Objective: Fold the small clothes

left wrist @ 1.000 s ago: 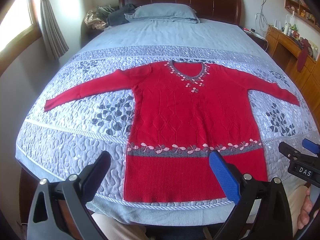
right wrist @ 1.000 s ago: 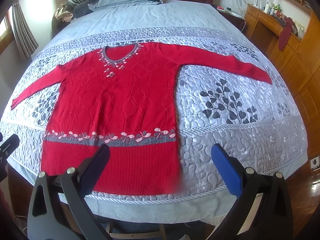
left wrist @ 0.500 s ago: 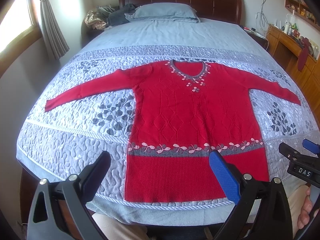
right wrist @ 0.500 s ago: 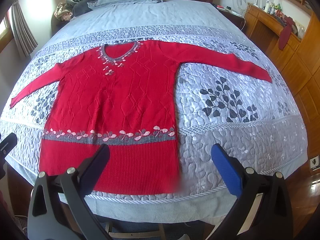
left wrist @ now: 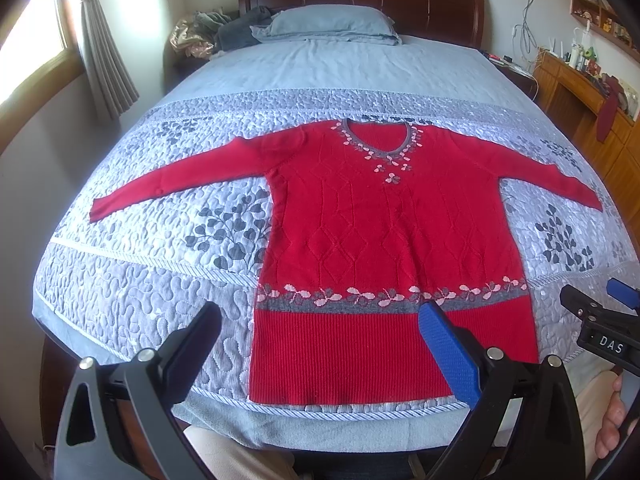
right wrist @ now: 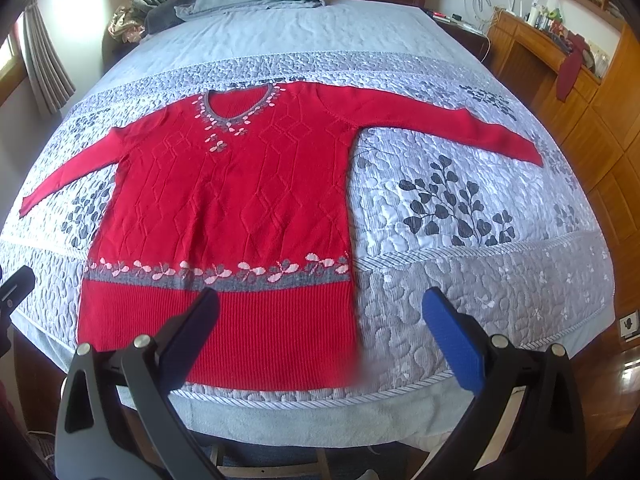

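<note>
Both grippers, the left gripper (left wrist: 320,346) and right gripper (right wrist: 322,328), are held spread and empty; the red sweater (left wrist: 384,248) is laid flat ahead of them, sleeves outstretched, presumably ready for folding.

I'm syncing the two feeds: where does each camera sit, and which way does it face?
Left wrist: on the open left claw at the bed's foot, facing the headboard; a hand shows.
Right wrist: on the open right claw, further right, facing likewise; no body shows.
Both share the flat red sweater and the pillow.
</note>
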Available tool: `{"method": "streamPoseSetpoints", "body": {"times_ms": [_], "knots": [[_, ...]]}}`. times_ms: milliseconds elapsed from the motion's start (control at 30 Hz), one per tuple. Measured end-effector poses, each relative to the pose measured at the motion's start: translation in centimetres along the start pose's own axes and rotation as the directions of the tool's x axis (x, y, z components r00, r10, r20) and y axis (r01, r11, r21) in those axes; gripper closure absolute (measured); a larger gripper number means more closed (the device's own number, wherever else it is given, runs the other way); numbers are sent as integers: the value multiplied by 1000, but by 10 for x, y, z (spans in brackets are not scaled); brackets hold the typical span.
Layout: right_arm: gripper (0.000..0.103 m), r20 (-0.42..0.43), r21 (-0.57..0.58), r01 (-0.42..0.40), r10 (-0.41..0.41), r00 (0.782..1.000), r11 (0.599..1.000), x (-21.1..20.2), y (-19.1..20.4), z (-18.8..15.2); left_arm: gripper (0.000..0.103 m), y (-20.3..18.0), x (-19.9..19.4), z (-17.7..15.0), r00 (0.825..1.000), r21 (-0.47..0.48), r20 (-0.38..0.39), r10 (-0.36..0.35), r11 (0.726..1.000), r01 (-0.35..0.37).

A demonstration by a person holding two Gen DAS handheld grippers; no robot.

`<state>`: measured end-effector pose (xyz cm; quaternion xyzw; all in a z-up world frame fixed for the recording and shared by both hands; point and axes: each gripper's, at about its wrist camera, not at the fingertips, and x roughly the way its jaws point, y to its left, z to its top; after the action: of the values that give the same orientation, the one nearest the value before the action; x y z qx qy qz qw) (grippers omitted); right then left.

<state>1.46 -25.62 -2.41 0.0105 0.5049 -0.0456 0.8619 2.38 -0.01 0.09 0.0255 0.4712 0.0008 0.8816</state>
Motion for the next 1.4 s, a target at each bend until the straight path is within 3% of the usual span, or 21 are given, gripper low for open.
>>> {"method": "streamPoseSetpoints", "body": {"times_ms": [1067, 1200, 1400], "knots": [[2, -17, -1, 14, -14, 1000, 1000, 14, -5, 3, 4, -4, 14, 2, 1000, 6, -18, 4, 1000, -4], [2, -31, 27, 38, -38, 999, 999, 31, -34, 18, 4, -20, 36, 18, 999, 19, -49, 12, 1000, -11], [3, -68, 110, 94, -87, 994, 990, 72, -134, 70, 4, -83, 84, 74, 998, 52, -69, -7, 999, 11]]}}
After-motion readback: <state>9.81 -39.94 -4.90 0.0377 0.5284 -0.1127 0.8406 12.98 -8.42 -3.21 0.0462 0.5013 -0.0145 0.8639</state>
